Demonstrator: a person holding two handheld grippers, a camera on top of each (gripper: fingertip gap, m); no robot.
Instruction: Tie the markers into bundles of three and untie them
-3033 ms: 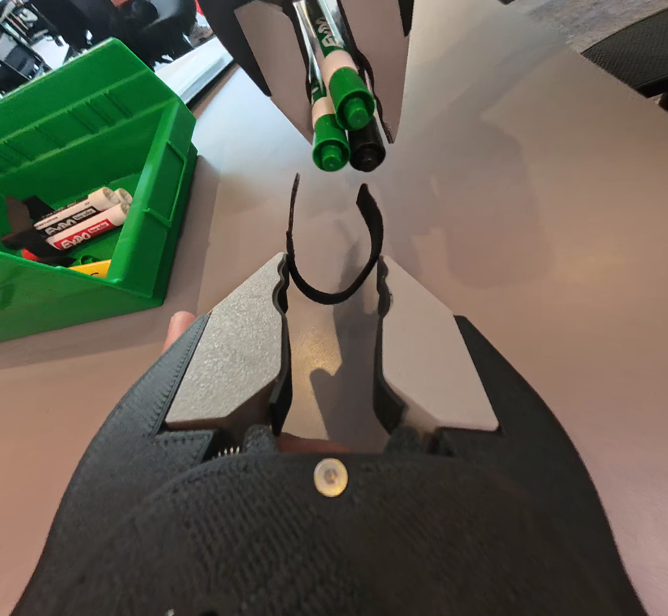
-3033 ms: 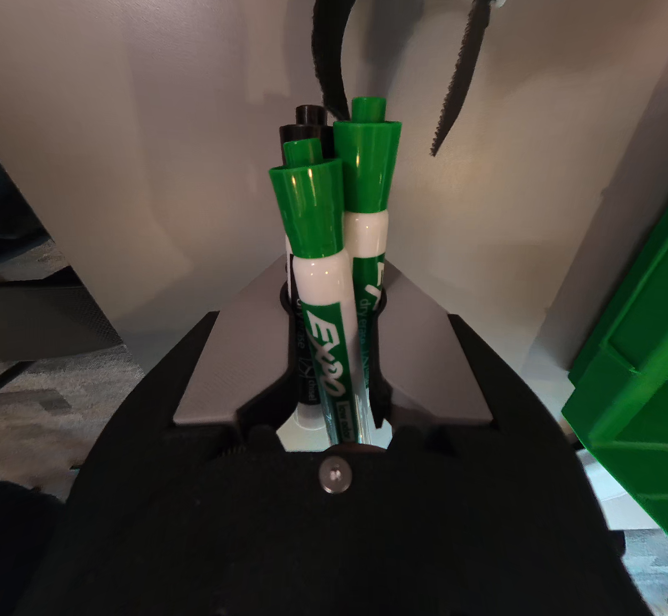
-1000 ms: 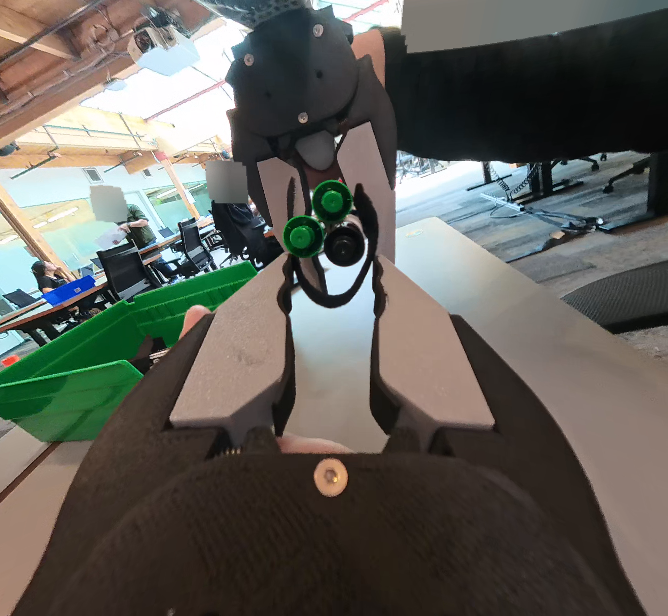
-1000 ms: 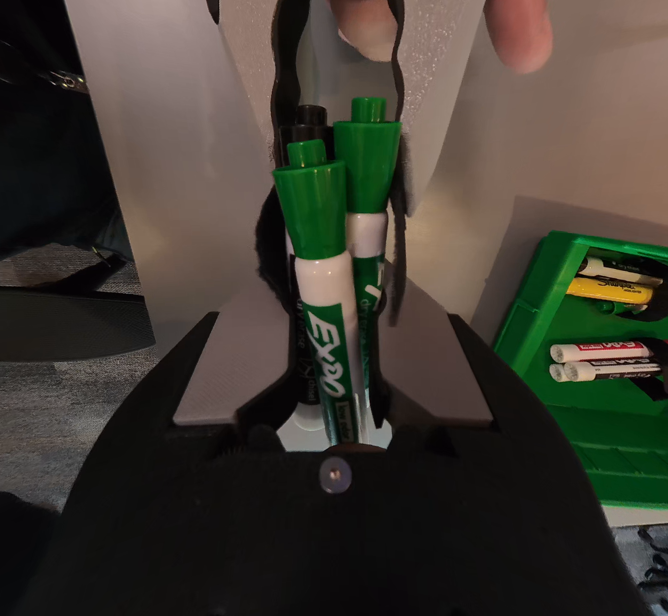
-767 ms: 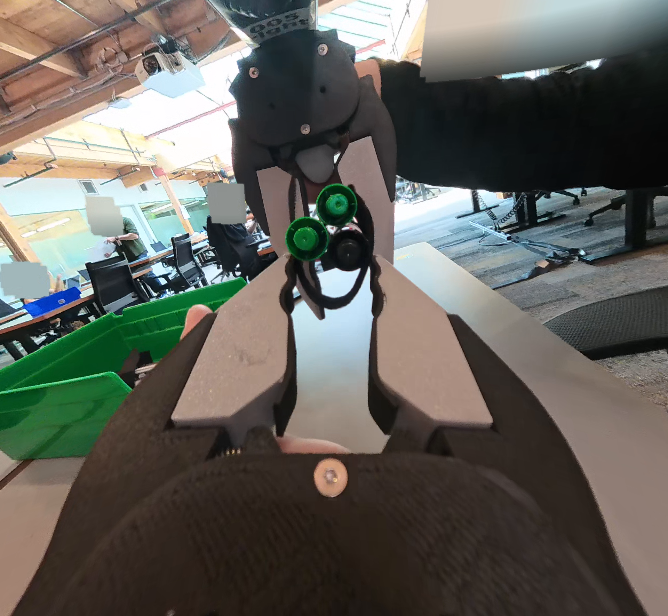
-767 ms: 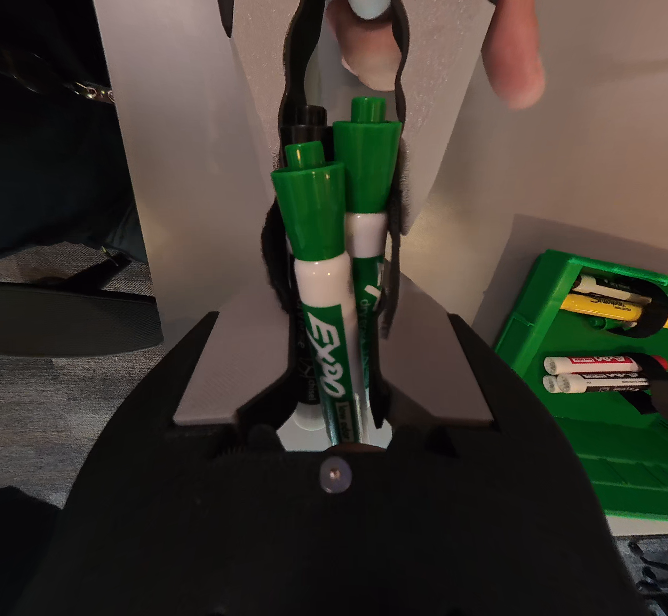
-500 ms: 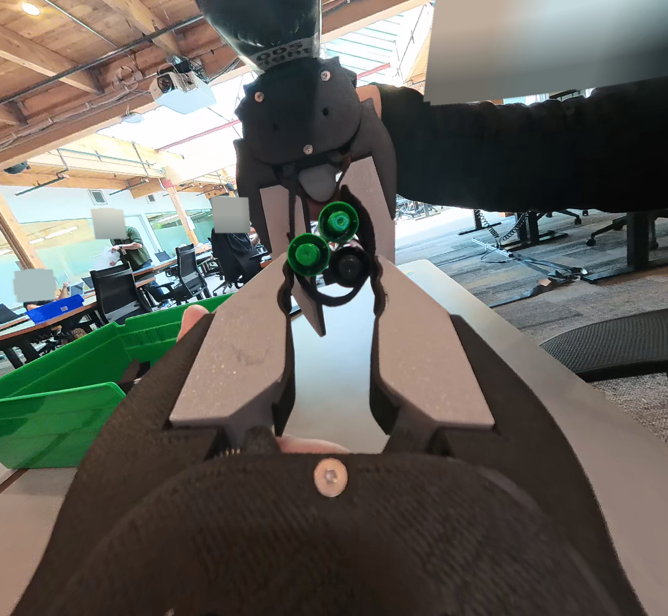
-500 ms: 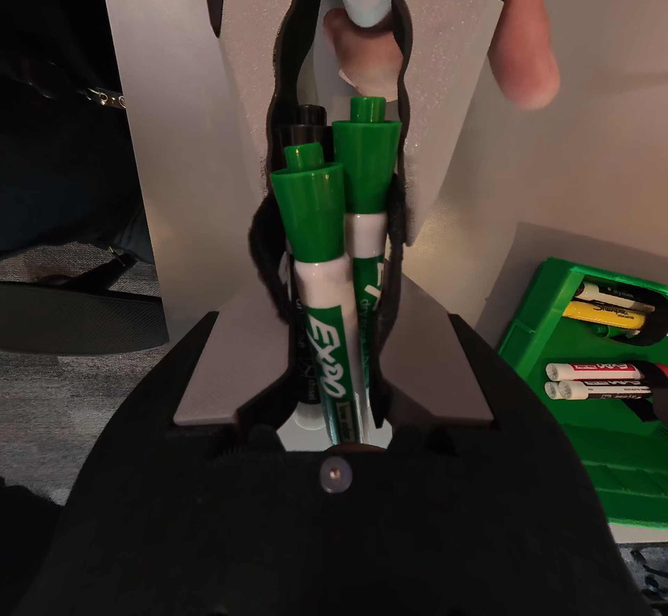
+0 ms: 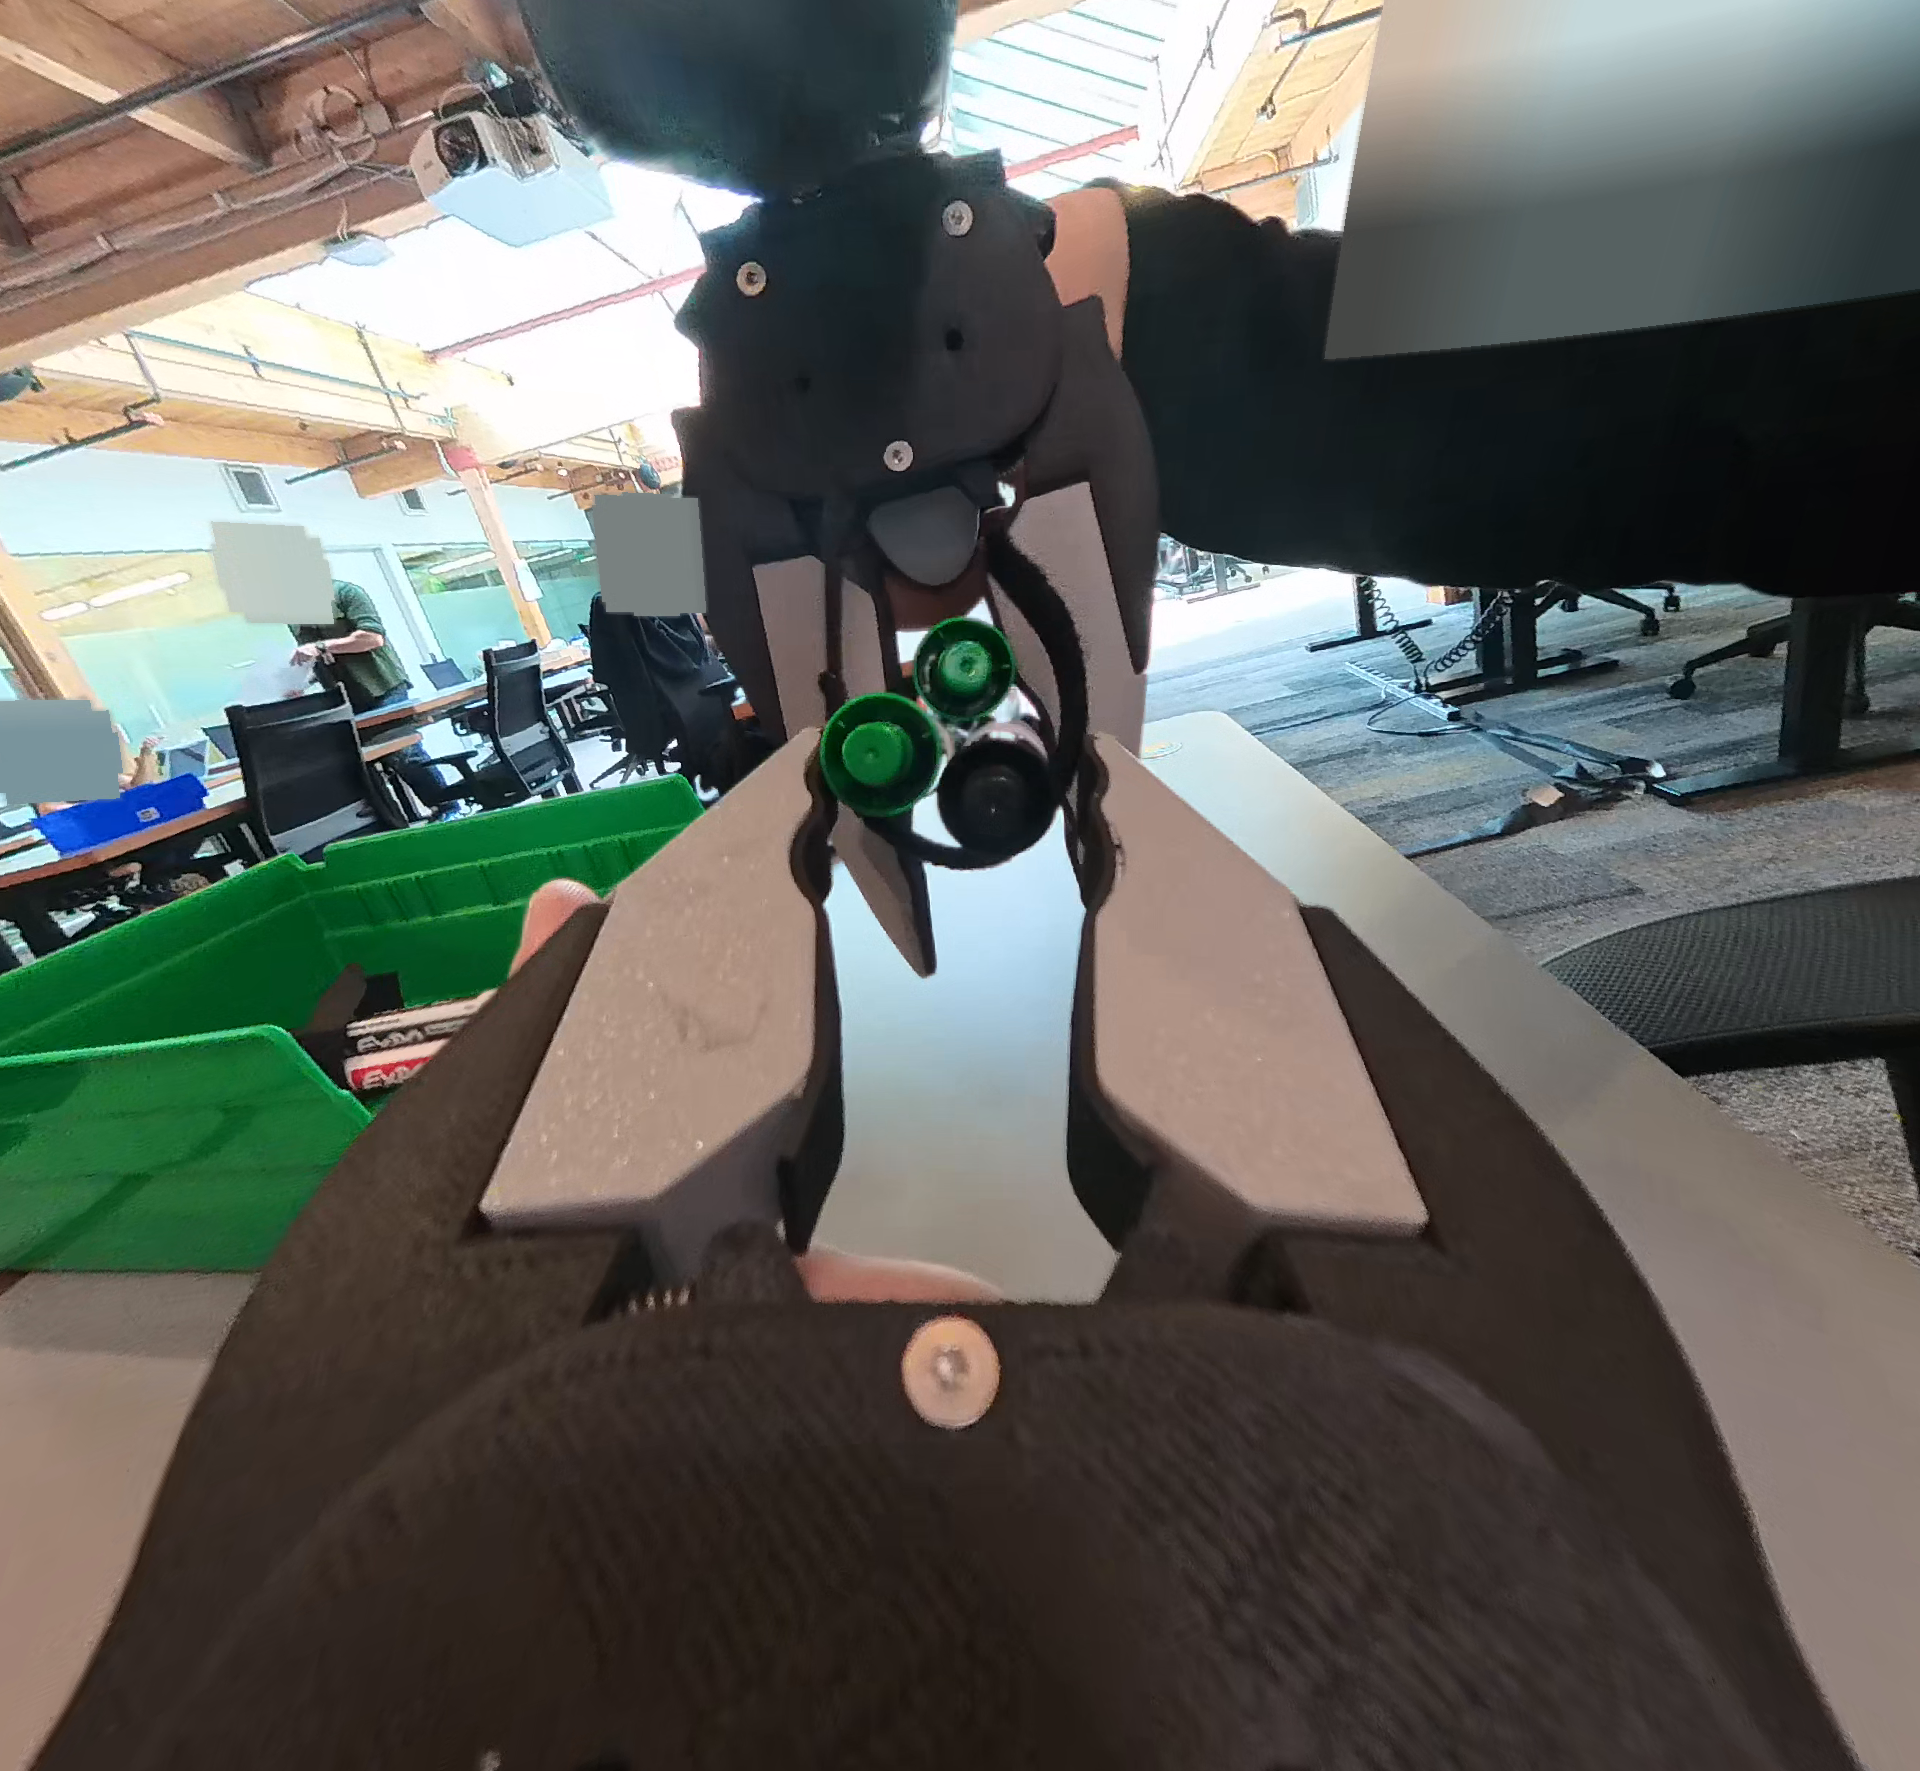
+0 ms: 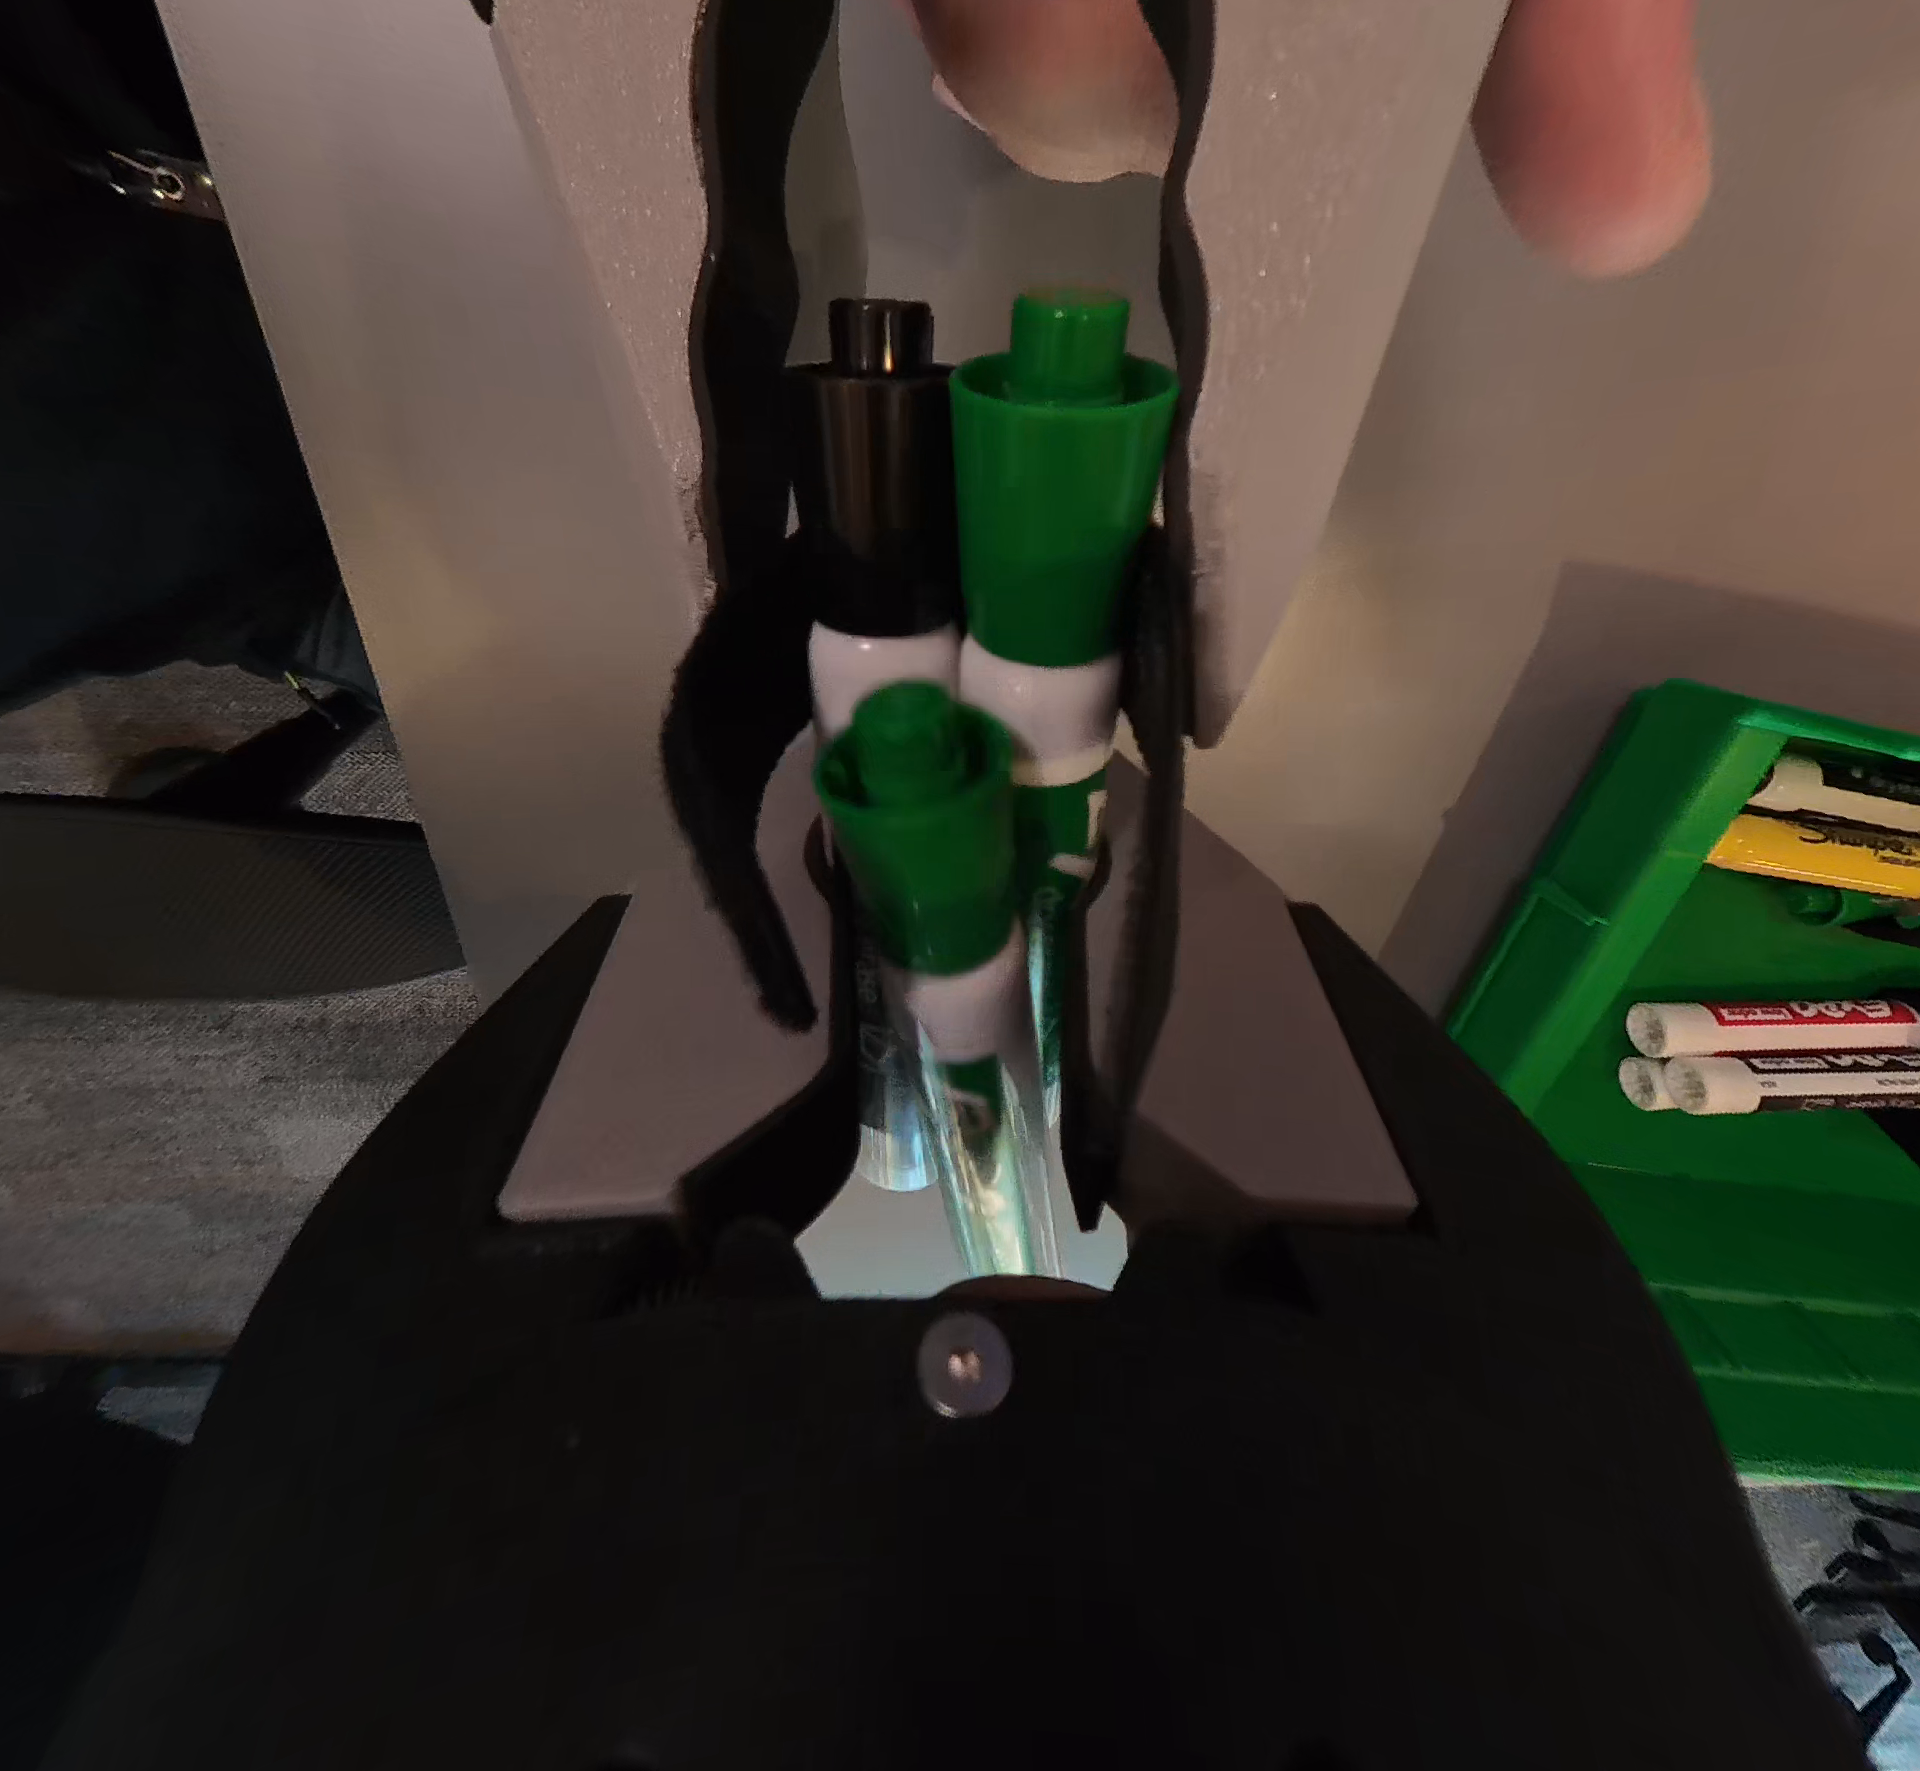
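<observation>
Three markers (image 10: 971, 682), two green-capped and one black-capped, were gripped along their barrels by the right gripper (image 10: 961, 874), its pads pressed on the bundle, caps pointing toward the facing tool above a grey table (image 9: 1299, 848). One green marker (image 10: 914, 848) was seen lying askew, its cap set back and lower than the other two, so the bundle was judged uneven. A black strap (image 9: 961, 851) was stretched as a loop between the fingertips of the left gripper (image 9: 951, 791), whose jaws were held apart by it, and the loop was cupped under the marker caps, with its ends trailing beside the barrels. The greatest risk was judged to be that the crooked marker would be pushed farther back or knocked out of the grasp as the loop was drawn along the barrels. The strap could also be let slip off a fingertip if the left jaws were narrowed, or be fastened around only two markers. A green bin (image 10: 1704, 1150) holding other markers was seen just beside the work.
</observation>
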